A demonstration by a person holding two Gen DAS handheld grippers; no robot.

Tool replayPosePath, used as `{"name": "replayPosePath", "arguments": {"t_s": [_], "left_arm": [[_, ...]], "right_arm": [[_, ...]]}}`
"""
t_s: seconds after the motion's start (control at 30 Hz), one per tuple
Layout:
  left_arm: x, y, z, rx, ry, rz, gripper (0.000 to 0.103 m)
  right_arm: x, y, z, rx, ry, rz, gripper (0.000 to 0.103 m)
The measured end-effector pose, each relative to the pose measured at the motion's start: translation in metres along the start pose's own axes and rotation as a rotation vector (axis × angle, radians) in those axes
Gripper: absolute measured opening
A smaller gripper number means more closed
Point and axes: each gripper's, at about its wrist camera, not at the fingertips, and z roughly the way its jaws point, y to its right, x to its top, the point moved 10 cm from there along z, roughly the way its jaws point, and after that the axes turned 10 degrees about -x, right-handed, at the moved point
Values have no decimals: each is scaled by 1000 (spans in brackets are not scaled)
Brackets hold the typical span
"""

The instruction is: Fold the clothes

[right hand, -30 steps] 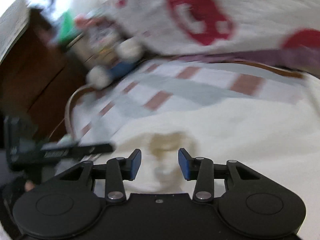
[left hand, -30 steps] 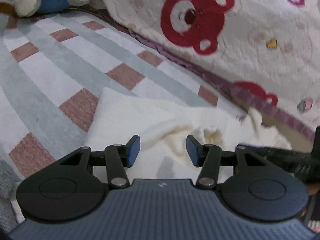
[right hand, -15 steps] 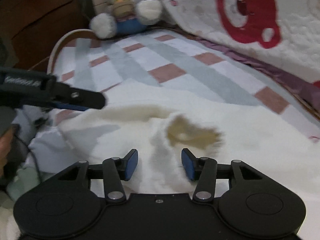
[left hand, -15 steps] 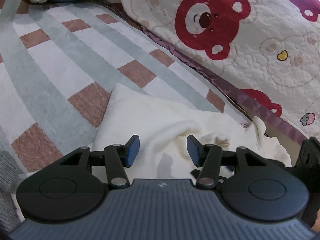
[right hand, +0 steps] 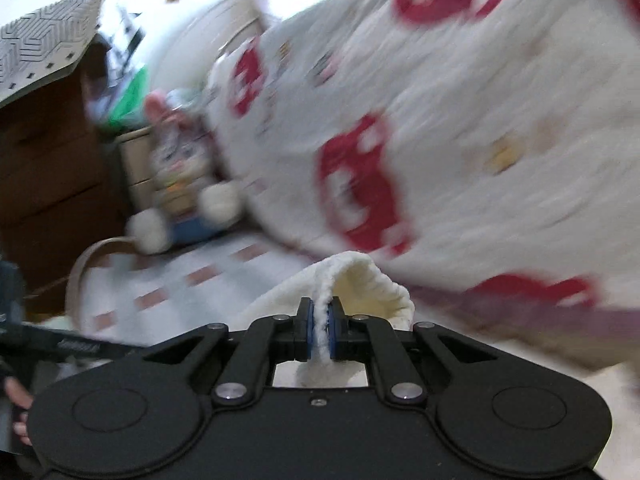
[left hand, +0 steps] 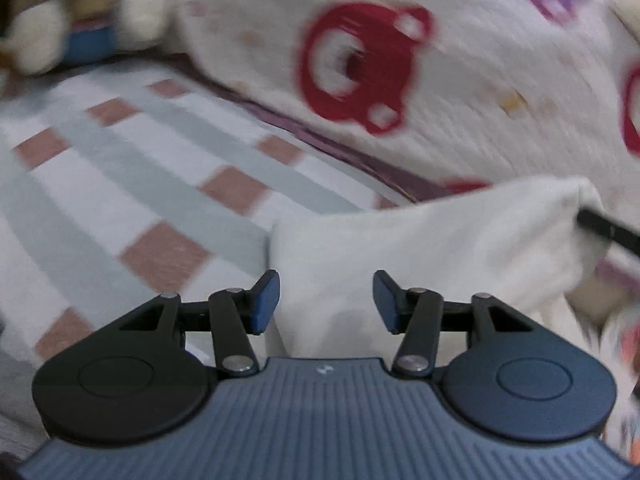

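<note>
A cream knitted garment [left hand: 420, 248] lies on the checked bed sheet [left hand: 120, 200]. My left gripper [left hand: 326, 300] is open just above the garment's near left part, its blue pads either side of the cloth. My right gripper [right hand: 320, 330] is shut on a ribbed edge of the garment [right hand: 360, 280] and holds it lifted above the sheet. The right gripper's finger shows in the left wrist view [left hand: 608, 232] at the raised corner.
A white quilt with red bears [left hand: 400, 60] is piled along the far side. A plush toy [left hand: 80, 28] sits at the far left corner. A wooden cabinet [right hand: 48, 168] stands beyond the bed. The left gripper shows in the right wrist view [right hand: 60, 344].
My right gripper has closed on the garment's edge and lifted it. Both views now swing and blur. My left gripper stays open and has shifted right over the cloth.
</note>
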Motion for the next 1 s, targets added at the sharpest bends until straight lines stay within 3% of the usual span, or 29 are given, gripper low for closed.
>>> {"name": "replayPosePath", "arguments": {"t_s": [0.13, 0.27, 0.4, 0.47, 0.67, 0.83, 0.9, 1.0], "left_arm": [[-41, 34, 30, -35, -178, 109, 52], [-76, 46, 47, 3, -355, 256, 55], [-96, 48, 49, -6, -445, 288, 59], [-102, 50, 49, -24, -476, 294, 61], [-106, 60, 51, -90, -481, 256, 65], [-100, 62, 58, -70, -405, 272, 66], [-92, 63, 60, -68, -347, 275, 66], [-76, 63, 58, -70, -242, 250, 66]], "right_arm": [[-44, 68, -22, -193, -131, 0, 10], [-108, 130, -37, -343, -274, 100, 10], [-151, 161, -41, -329, -356, 277, 10], [-158, 165, -43, -330, -364, 286, 10], [-161, 160, -40, -324, -370, 231, 11], [-164, 160, -41, -251, -374, 324, 17], [-167, 163, -41, -219, -370, 403, 33], [-171, 167, -39, -184, -367, 510, 41]]}}
